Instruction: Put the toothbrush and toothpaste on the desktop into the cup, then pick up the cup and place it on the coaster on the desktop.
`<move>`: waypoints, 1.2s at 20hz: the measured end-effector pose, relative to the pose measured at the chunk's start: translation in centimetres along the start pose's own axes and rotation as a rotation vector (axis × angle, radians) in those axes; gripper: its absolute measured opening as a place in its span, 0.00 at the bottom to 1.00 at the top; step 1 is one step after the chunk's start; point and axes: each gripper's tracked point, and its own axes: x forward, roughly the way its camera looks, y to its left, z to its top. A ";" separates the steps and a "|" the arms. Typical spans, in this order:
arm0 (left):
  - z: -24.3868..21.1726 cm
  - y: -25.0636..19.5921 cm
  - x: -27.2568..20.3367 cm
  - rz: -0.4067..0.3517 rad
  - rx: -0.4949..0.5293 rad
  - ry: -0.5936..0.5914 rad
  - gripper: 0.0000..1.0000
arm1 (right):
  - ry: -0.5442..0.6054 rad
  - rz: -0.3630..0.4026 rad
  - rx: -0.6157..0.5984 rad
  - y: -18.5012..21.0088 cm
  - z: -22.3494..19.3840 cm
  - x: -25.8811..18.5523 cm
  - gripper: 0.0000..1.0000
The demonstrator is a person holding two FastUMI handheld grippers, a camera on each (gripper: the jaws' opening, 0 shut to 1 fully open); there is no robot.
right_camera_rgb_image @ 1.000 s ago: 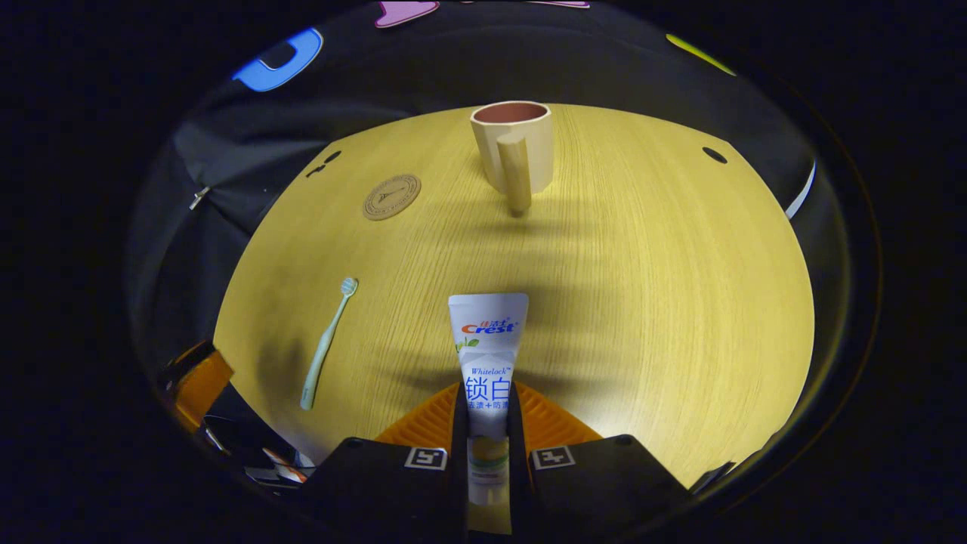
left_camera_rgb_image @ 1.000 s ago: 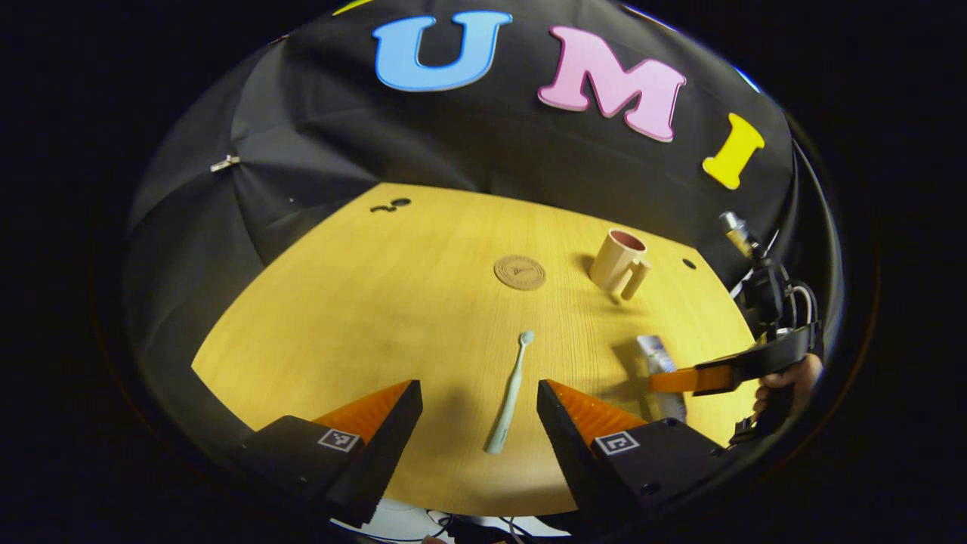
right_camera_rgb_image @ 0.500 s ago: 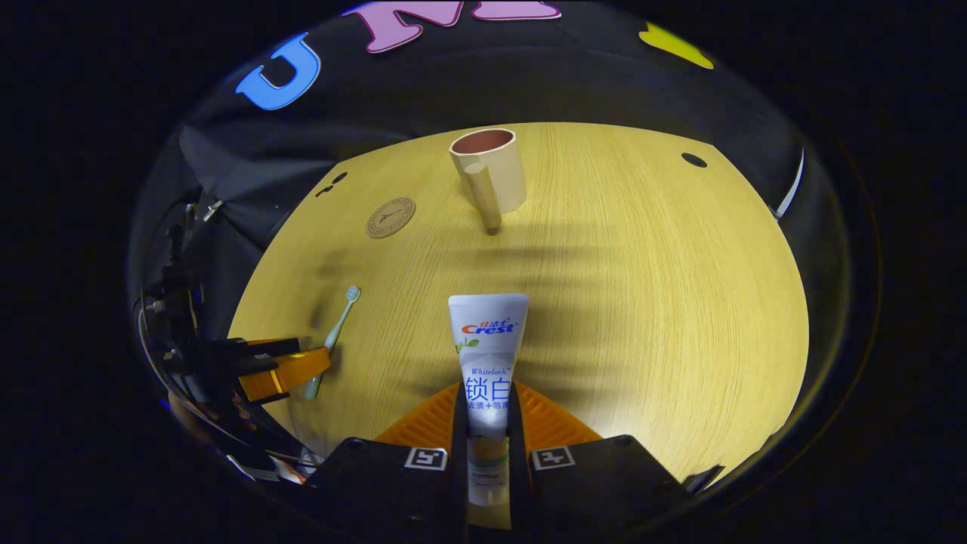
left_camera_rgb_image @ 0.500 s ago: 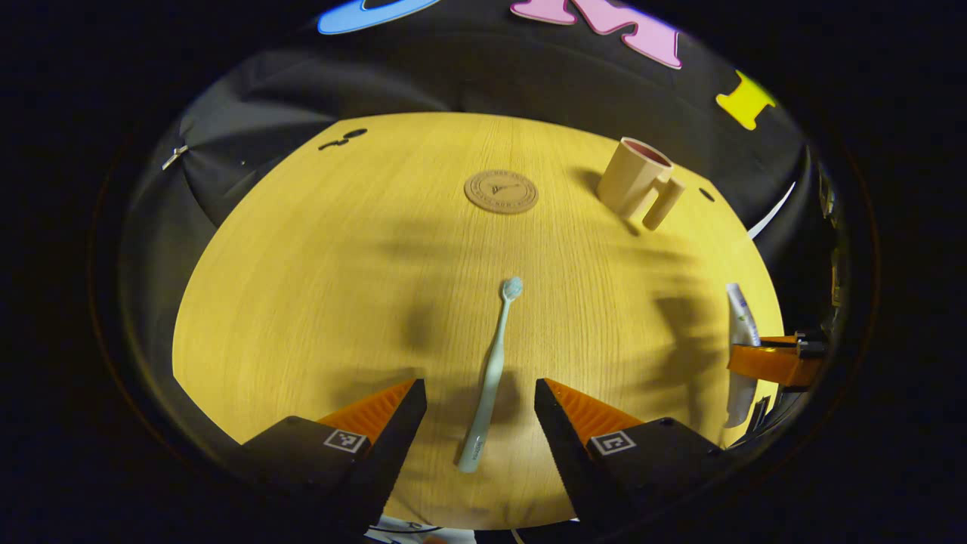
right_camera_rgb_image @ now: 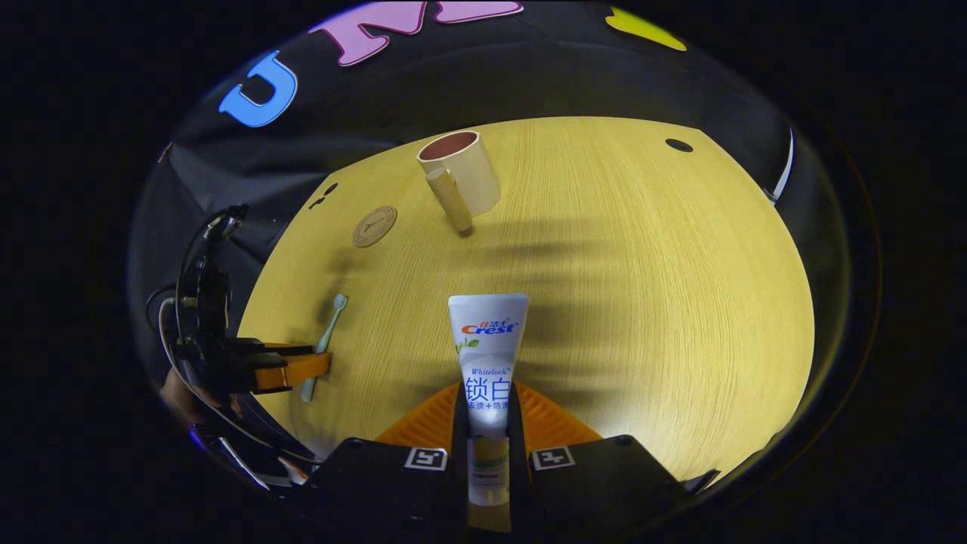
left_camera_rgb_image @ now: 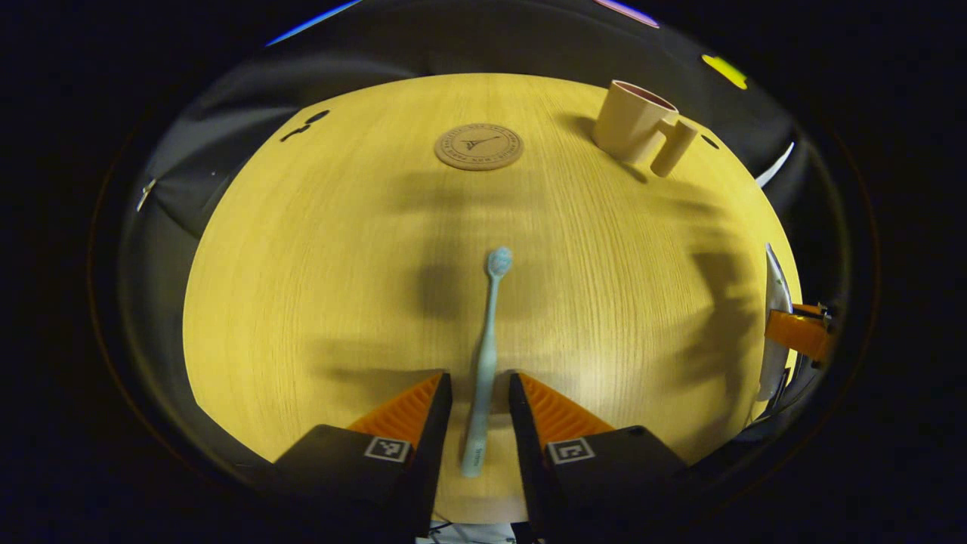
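A: What are you working on?

B: A yellow wood-grain desktop (left_camera_rgb_image: 317, 249) with black cloth hung behind its far edge. Far on it lies the round coaster (left_camera_rgb_image: 479, 146), and to its right the cup (left_camera_rgb_image: 633, 122) stands upright, handle toward you. What shows of its inside looks bare.

A: And the toothbrush?

B: The toothbrush (left_camera_rgb_image: 487, 355) lies flat, head pointing away. Your left gripper (left_camera_rgb_image: 480, 423) has its fingers narrowly apart, one on each side of the handle, not clamped. The handle's near end sits between them.

A: The toothpaste?

B: Your right gripper (right_camera_rgb_image: 488, 446) has both fingers pressed on the toothpaste (right_camera_rgb_image: 487, 363), its flat end sticking forward over the desktop, well short of the cup.
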 end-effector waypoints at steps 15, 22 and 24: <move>0.7 -0.9 -1.5 -0.035 -0.020 -0.078 0.07 | -0.117 0.001 -0.051 0.7 4.0 -3.1 0.25; 2.9 -1.0 -6.6 -0.091 -0.048 -0.253 0.06 | -0.247 0.003 -0.069 3.5 10.5 -5.0 0.25; 3.4 -1.0 -8.0 -0.110 -0.057 -0.293 0.06 | -0.265 -0.001 -0.091 4.3 11.9 -5.3 0.25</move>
